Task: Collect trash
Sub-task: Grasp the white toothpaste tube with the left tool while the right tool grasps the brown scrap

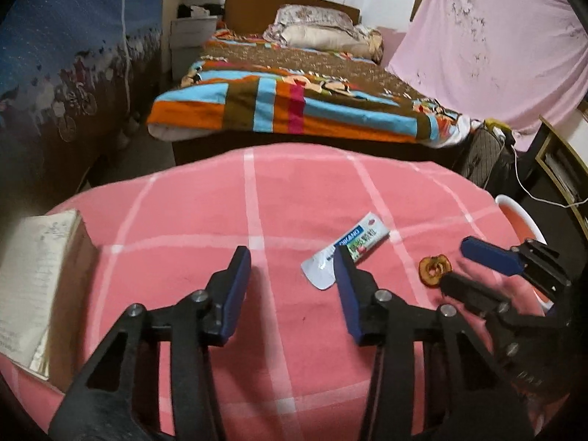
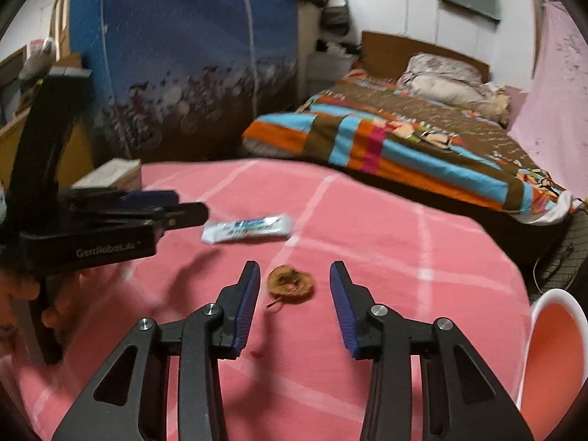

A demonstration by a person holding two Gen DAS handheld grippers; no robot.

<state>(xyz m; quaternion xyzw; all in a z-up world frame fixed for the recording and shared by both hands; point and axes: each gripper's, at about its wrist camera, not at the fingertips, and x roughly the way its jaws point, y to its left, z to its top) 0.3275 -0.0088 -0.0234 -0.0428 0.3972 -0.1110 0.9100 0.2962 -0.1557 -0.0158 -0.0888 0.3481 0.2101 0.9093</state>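
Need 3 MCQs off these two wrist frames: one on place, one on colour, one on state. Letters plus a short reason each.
1. Where does the dried fruit slice lie?
A. on the bed
B. on the pink checked cloth, ahead of the right hand-held gripper
C. in the bin

2. What colour is the inside of the white-rimmed bin?
A. orange-red
B. green
C. black

3. What do the left hand-held gripper pads hold?
A. the wrapper
B. the book
C. nothing

Answers:
1 B: it lies on the cloth beyond the right fingertips.
2 A: the inner wall shows orange-red.
3 C: the pads stand apart, with bare cloth between them.
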